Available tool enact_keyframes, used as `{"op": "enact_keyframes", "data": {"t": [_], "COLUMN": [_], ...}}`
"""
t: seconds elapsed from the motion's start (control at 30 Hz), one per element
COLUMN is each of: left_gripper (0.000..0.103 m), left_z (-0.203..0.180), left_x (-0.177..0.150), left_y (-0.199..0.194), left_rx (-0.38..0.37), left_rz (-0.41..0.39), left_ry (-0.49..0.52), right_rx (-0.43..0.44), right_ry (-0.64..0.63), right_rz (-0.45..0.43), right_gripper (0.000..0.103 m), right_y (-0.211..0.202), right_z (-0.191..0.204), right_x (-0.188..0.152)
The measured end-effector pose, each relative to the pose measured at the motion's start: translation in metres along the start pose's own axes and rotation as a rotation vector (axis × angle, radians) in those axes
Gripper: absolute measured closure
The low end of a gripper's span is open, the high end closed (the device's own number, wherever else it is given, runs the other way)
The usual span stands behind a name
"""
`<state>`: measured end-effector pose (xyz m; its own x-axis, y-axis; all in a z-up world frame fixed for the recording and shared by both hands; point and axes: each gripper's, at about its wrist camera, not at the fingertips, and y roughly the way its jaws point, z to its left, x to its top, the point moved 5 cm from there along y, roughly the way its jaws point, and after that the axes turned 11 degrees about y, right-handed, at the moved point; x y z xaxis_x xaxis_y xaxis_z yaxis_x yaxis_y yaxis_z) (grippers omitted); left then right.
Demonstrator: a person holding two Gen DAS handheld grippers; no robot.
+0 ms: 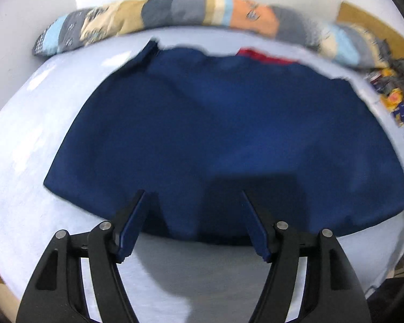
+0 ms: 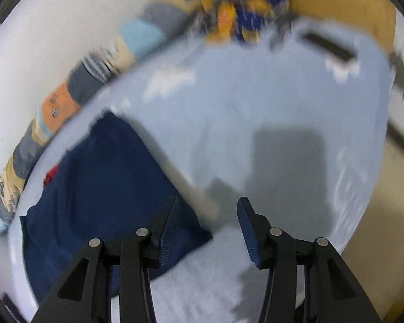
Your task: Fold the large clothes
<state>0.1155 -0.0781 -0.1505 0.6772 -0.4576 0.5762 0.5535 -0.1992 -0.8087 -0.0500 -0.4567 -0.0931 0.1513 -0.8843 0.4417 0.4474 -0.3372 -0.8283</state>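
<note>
Bed (image 1: 21, 140), pale blue-white sheet, fills most of both views; white wall behind it.

Navy garment (image 1: 223, 134) lies spread flat on the sheet, wide and folded over, its near edge just under the left claw. A sleeve or corner pokes out at the far left of it. In the right wrist view the same garment (image 2: 105, 183) sits to the left, its near corner reaching down beside the left finger of the right claw.

Patchwork quilt (image 1: 175, 13) (grey, tan, orange, light blue panels) is rolled along the wall at the far side of the bed, well apart from the garment. Seen also in the right wrist view (image 2: 67, 99), running diagonally up the left.

Heap of patterned cloth (image 1: 396, 91), yellow and dark blue, at the far right corner of the bed; blurred, detail not readable.

Scrap of red fabric (image 1: 264, 56) shows at the garment's far edge, partly tucked beneath it.

Left claw (image 1: 194, 215): jaws stand wide apart, nothing between the blue pads, hovering over the garment's near hem and the bare sheet.

Right claw (image 2: 207, 223): jaws parted, moderately wide, holding nothing; bare sheet shows in the gap, garment corner just left of it.
</note>
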Motion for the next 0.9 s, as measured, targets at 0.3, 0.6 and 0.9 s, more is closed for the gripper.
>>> {"op": "enact_keyframes", "data": {"t": [0.3, 0.6, 0.9], "left_gripper": [0.034, 0.028, 0.024], "left_z": [-0.038, -0.042, -0.041], "left_x": [-0.005, -0.018, -0.017], "left_y": [0.003, 0.014, 0.018], "left_rx": [0.023, 0.1, 0.115], "left_rz": [-0.04, -0.08, -0.081], "left_ry": [0.164, 0.181, 0.167], "right_rx": [0.215, 0.147, 0.093], "right_ry": [-0.529, -0.718, -0.765], "right_rz": [0.18, 0.227, 0.219], "right_gripper": [0.054, 0.054, 0.051], "right_y": [0.011, 0.027, 0.033], "right_z": [0.116, 0.139, 0.139], "right_x": [-0.1, -0.144, -0.158]}}
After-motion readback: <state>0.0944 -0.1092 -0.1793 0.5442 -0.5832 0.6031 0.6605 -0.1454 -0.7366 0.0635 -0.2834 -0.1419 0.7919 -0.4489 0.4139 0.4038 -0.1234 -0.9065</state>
